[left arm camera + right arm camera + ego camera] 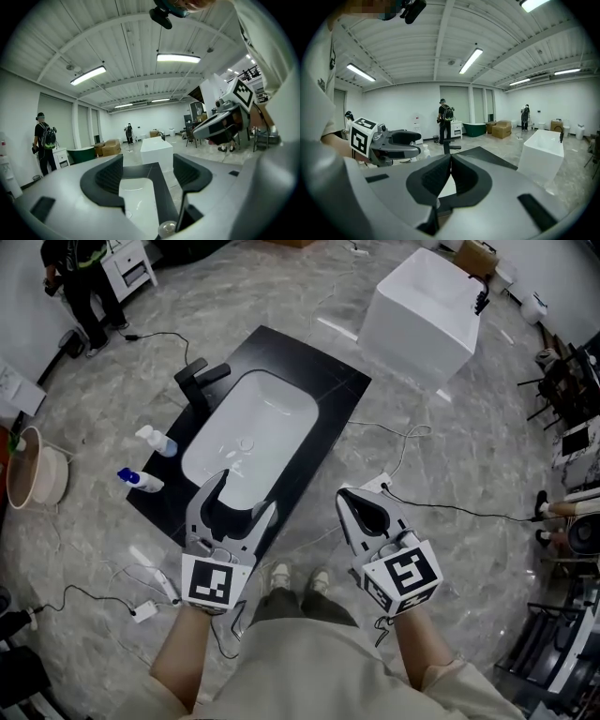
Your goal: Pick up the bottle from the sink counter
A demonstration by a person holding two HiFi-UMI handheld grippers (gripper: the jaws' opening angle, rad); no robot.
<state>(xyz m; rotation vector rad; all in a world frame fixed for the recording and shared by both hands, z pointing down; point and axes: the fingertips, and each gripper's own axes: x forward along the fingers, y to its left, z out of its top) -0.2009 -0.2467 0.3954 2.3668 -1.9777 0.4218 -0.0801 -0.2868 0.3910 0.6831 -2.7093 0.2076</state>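
My left gripper hovers over the sink counter, jaws spread and empty, ready for the nearer bottle to its left; my right gripper is clenched, idle.

The sink counter is black and its basin is white. The near bottle has a dark blue cap, the far bottle a pale blue body. The floor is grey, marbled.

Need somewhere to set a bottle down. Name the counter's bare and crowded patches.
Bare: the counter right of the basin, and its far end toward the white tub. Crowded: the left strip, holding faucet, clear bottle and blue-capped bottle. The open left gripper hangs over the near end.
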